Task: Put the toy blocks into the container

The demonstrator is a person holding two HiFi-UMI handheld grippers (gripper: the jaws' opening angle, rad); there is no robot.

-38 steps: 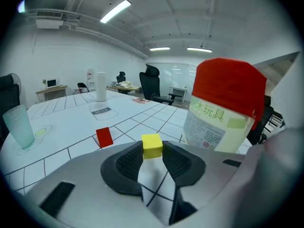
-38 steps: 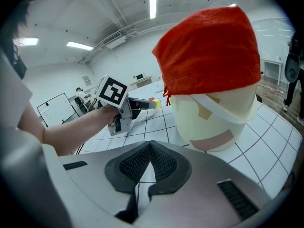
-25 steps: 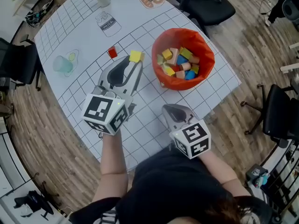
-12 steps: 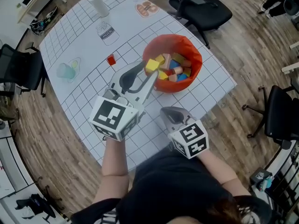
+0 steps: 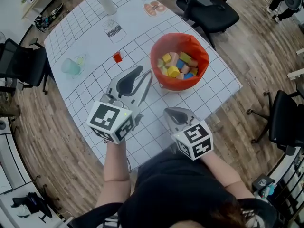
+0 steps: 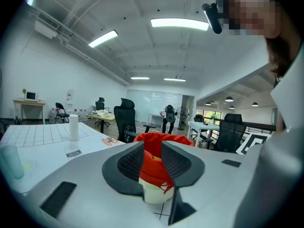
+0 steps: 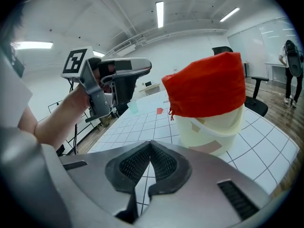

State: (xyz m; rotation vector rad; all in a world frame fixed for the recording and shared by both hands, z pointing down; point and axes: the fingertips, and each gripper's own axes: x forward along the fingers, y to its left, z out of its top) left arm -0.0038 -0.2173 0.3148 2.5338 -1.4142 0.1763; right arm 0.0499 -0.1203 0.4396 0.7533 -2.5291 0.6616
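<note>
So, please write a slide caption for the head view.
Left tool, empty, its jaws just closing slightly, near the red-lined container of blocks; one red block lies on the table.

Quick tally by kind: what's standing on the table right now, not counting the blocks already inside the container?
Container: 1
Red block: 1
Green cup: 1
White cylinder: 1
Total: 4

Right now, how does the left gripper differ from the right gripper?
The fingers of the left gripper stand apart, though they have just been closing; those of the right gripper touch at the tips. The left gripper reaches close to the container; the right gripper sits farther back, near the edge of the table. Both hold nothing and point toward the container.
</note>
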